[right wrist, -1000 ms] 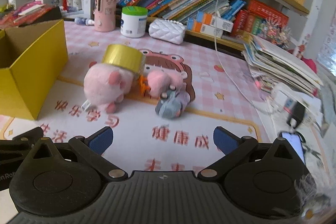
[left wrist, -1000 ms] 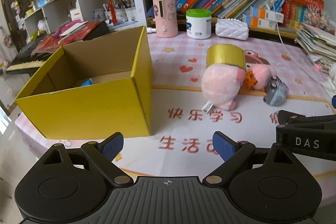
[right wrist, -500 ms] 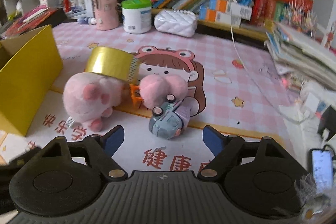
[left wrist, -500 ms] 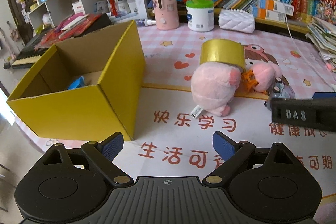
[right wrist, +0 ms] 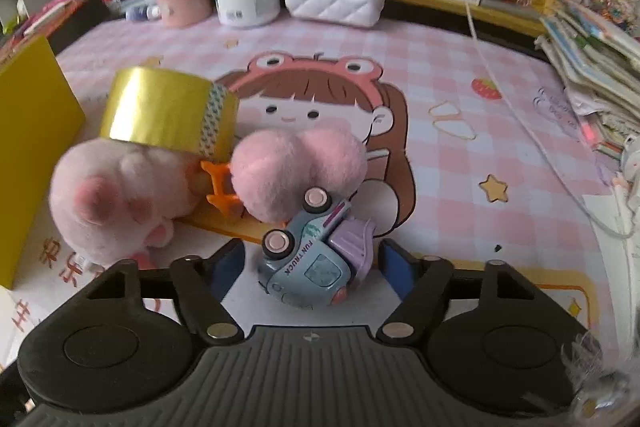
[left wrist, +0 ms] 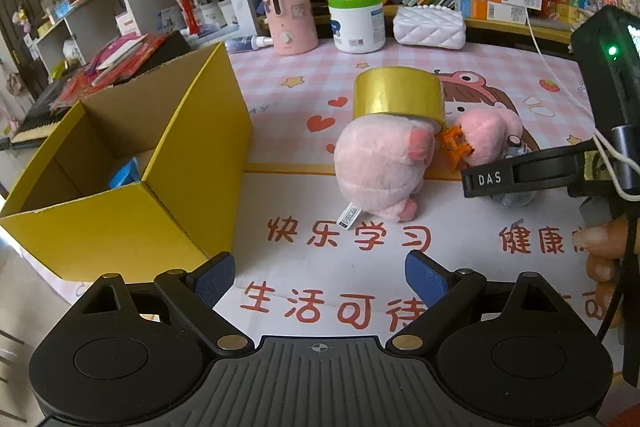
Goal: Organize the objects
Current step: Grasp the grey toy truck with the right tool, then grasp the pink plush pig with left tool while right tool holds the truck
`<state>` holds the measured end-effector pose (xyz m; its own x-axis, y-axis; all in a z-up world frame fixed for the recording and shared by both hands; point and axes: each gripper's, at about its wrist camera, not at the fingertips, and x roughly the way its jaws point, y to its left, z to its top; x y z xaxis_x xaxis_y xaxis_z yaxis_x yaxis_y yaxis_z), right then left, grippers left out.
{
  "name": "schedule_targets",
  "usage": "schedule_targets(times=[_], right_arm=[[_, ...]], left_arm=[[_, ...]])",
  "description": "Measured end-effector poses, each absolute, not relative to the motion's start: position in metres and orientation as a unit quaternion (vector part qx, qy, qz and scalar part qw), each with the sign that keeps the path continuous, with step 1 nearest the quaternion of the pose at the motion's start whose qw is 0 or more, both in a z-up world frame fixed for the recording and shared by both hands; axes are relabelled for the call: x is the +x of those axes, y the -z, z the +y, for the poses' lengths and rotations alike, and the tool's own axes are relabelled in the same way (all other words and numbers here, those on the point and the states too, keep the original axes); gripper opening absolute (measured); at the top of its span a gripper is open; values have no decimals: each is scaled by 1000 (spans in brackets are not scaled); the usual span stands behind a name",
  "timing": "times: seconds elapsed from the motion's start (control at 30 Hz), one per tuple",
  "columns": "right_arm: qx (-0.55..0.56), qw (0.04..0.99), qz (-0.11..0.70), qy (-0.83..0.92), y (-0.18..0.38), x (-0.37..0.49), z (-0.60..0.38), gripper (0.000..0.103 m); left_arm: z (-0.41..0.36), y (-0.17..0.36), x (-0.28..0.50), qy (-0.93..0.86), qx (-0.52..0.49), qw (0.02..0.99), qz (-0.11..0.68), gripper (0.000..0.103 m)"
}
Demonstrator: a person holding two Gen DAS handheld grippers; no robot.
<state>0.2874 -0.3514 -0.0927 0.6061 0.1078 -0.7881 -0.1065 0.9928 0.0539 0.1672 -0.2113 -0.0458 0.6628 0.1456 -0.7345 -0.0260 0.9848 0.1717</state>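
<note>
A pale blue toy truck (right wrist: 306,259) lies on its side on the pink mat. My right gripper (right wrist: 312,263) is open with a finger on each side of the truck, not touching it. A pink plush (right wrist: 120,199) with a roll of gold tape (right wrist: 168,117) resting on it lies to the left, beside a smaller pink plush (right wrist: 296,175) and an orange piece (right wrist: 218,187). My left gripper (left wrist: 320,277) is open and empty over the mat, near the yellow cardboard box (left wrist: 132,227). A blue object (left wrist: 124,173) lies in the box. The right gripper (left wrist: 520,177) shows in the left wrist view, hiding most of the truck.
At the mat's back stand a pink canister (left wrist: 286,11), a white jar with a green lid (left wrist: 356,21) and a white quilted pouch (left wrist: 430,27). Shelves of books run behind. A white cable (right wrist: 520,107) crosses the mat on the right, beside stacked magazines (right wrist: 592,51).
My right gripper has moved forward and down until its fingers straddle the toy truck. My left gripper has drifted slightly toward the plush and box. Both stay open.
</note>
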Motion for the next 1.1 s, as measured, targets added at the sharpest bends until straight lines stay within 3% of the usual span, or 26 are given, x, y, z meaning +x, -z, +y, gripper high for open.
schedule_targets(times=[0.1,0.4,0.97,1.1], right_arm=[[-9,898,435,-63,93,289,-352,50],[29,906,417,-61,71,273,-383,49],[-3,926,372,-55,49,235,-404,49],[-3,924,378,-51,50,234,-407,49]], left_arm=[[-213,47,171,-45,73,909,409,94],[-230,49,189,-19,74,912,402,94],[-241,66,245,-16,63,919,389,92],[-245,74,258,-20,89,917,389,85]])
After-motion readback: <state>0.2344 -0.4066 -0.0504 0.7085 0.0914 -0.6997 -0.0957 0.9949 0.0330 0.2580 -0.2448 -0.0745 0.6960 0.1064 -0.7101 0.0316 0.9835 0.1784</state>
